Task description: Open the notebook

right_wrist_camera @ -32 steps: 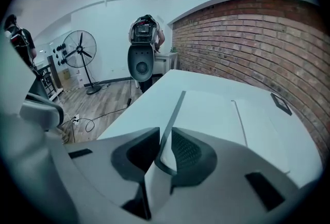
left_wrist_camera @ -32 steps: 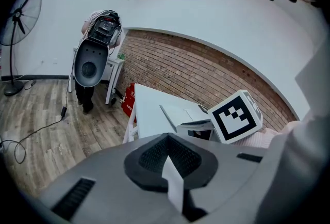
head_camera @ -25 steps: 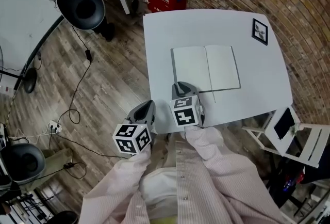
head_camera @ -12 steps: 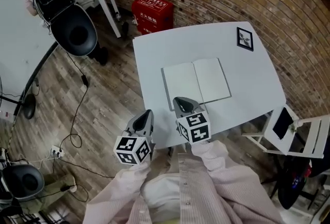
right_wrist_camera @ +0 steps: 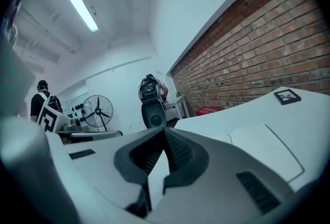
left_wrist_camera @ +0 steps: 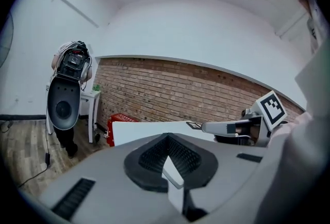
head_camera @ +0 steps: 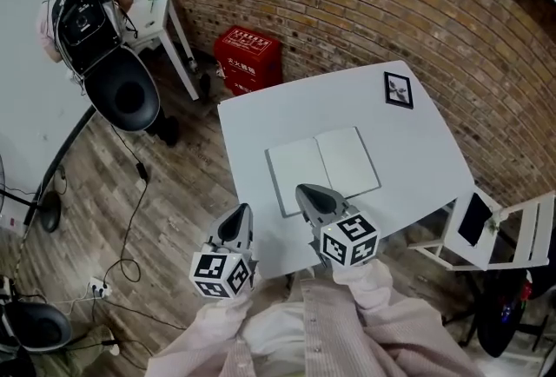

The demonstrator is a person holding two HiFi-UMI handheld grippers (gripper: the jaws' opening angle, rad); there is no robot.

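Note:
The notebook (head_camera: 323, 167) lies open and flat on the white table (head_camera: 287, 110), both blank pages facing up. In the right gripper view the notebook (right_wrist_camera: 268, 148) sits low at the right. My right gripper (head_camera: 311, 193) hovers over the notebook's near edge, shut and holding nothing. Its jaws (right_wrist_camera: 164, 132) meet with no gap. My left gripper (head_camera: 236, 219) is off the table's near left corner, also shut and empty (left_wrist_camera: 167, 138). From the left gripper view the right gripper (left_wrist_camera: 227, 127) shows at the right, level above the table.
A framed marker card (head_camera: 398, 90) lies at the table's far right corner. A red crate (head_camera: 249, 54), a black office chair (head_camera: 129, 97) and a small white side table (head_camera: 165, 10) stand at the brick wall. A white folding chair (head_camera: 512, 236) is at the right. Cables run across the wooden floor.
Both grippers have risen from the table's near edge, and the right one now points more level. The notebook stays open and unmoved. The head view has tilted up towards the wall.

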